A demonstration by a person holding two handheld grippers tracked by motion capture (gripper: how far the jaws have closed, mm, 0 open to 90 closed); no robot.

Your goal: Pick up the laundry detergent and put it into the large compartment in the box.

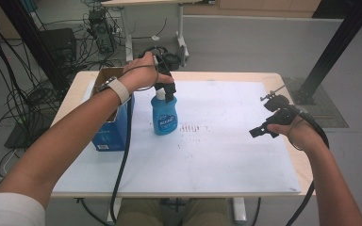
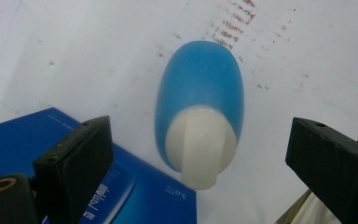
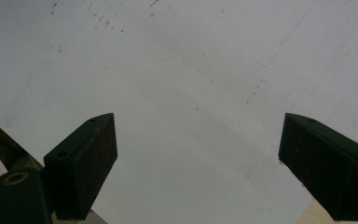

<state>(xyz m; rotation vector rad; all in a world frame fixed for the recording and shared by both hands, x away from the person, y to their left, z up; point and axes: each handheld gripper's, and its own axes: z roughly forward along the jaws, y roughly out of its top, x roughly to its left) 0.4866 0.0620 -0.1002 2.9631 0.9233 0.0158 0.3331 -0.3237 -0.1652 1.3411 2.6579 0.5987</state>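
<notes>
The blue bottle (image 1: pixel 164 114) is stood upright on the white bench sheet (image 1: pixel 226 155), beside the blue carton (image 1: pixel 114 127). The left gripper (image 2: pixel 198 149) is held released above its white cap (image 2: pixel 200 147). The right gripper (image 3: pixel 198 163) is released, well apart.

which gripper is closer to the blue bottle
Left. The left gripper hangs right above the blue bottle, jaws open on either side of its white cap. The right gripper is open, far off over the white sheet.
</notes>
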